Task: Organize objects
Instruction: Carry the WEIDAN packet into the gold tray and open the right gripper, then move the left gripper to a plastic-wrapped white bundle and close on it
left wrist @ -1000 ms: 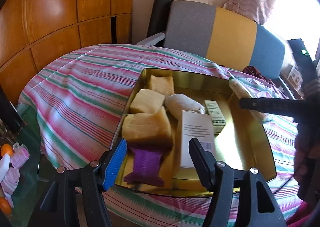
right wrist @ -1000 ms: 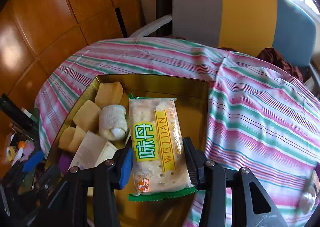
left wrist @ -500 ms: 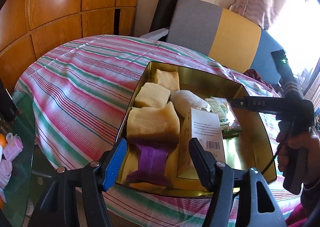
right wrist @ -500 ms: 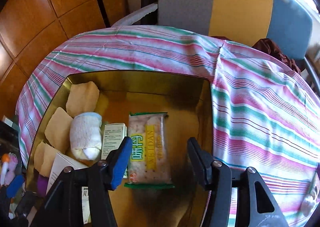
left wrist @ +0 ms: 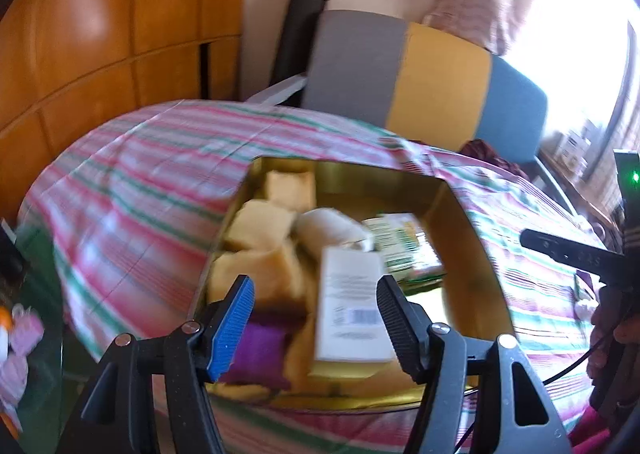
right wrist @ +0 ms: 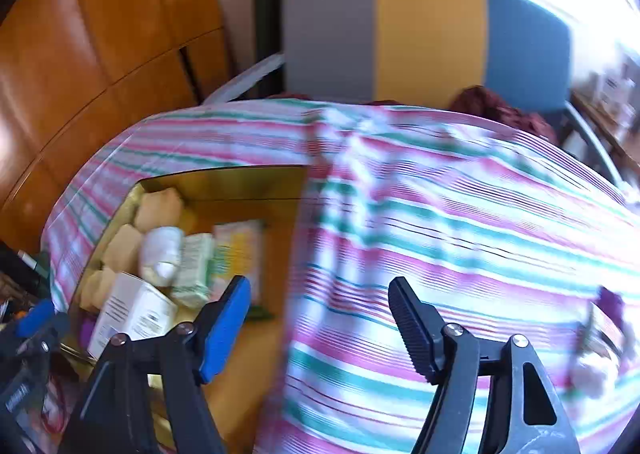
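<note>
Biscuit packet (right wrist: 240,250) lies flat in the gold tin (right wrist: 224,180), ahead and to the left of the right hand-held gripper (right wrist: 320,314), whose jaws are opening with nothing between them over the striped table (right wrist: 440,214). Beside the packet sit a small green-and-white box (right wrist: 196,270), a white roll (right wrist: 162,258), yellow sponge blocks (right wrist: 124,242) and a white carton (right wrist: 132,310).

Judging by the layout, the sensible next move is to carry that gripper to the small items at its far right (right wrist: 600,354), jaws wide, clear of the tin's wall.

Left hand-held gripper (left wrist: 314,318) hangs over the tin's near end, jaws apart and empty. Only its view shows the purple piece (left wrist: 260,350) below the carton and the person's hand (left wrist: 616,334); only the right view shows those leftover items, too blurred to name.
</note>
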